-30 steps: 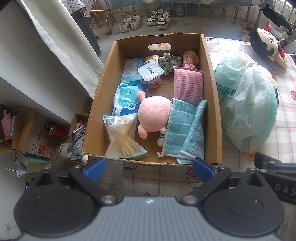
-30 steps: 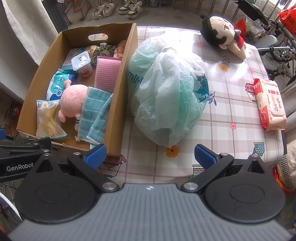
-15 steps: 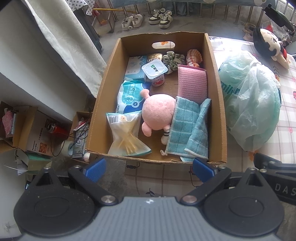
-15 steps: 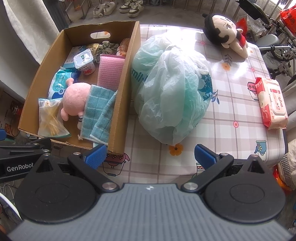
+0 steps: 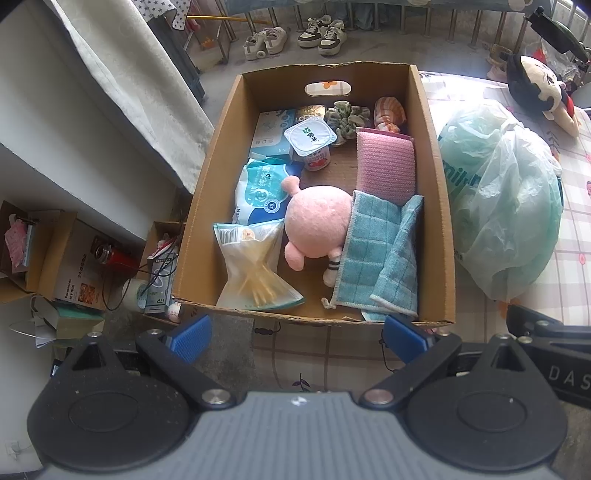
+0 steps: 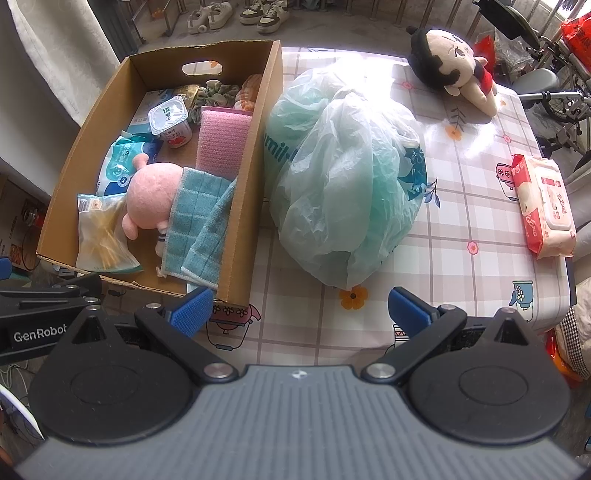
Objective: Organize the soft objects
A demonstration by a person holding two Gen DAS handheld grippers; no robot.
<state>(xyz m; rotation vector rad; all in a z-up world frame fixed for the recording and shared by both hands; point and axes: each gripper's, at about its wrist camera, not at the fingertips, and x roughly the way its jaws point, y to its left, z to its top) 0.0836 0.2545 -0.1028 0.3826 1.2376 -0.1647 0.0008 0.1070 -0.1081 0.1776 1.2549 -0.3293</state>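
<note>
A cardboard box (image 5: 439,206) (image 6: 255,192) stands on the table's left end. It holds a pink plush toy (image 5: 317,225) (image 6: 151,199), a teal cloth (image 5: 376,258) (image 6: 195,225), a pink sponge cloth (image 5: 384,162) (image 6: 221,140), a green scrunchie (image 5: 345,116), a yogurt cup (image 5: 310,142), and snack and tissue packs. A green plastic bag (image 6: 343,177) (image 5: 506,199) lies right of the box. A black-haired doll (image 6: 450,74) (image 5: 539,88) lies at the far right. My left gripper (image 5: 297,334) is open and empty above the box's near edge. My right gripper (image 6: 299,308) is open and empty above the table, near the bag.
A pack of wet wipes (image 6: 545,206) lies at the table's right edge. The checked tablecloth (image 6: 461,236) covers the table. Left of the table, boxes and clutter (image 5: 74,258) sit on the floor. Shoes (image 5: 325,31) stand beyond the box.
Both grippers have pulled back and up a little from the box and bag. The objects have not moved. Both grippers stay open.
</note>
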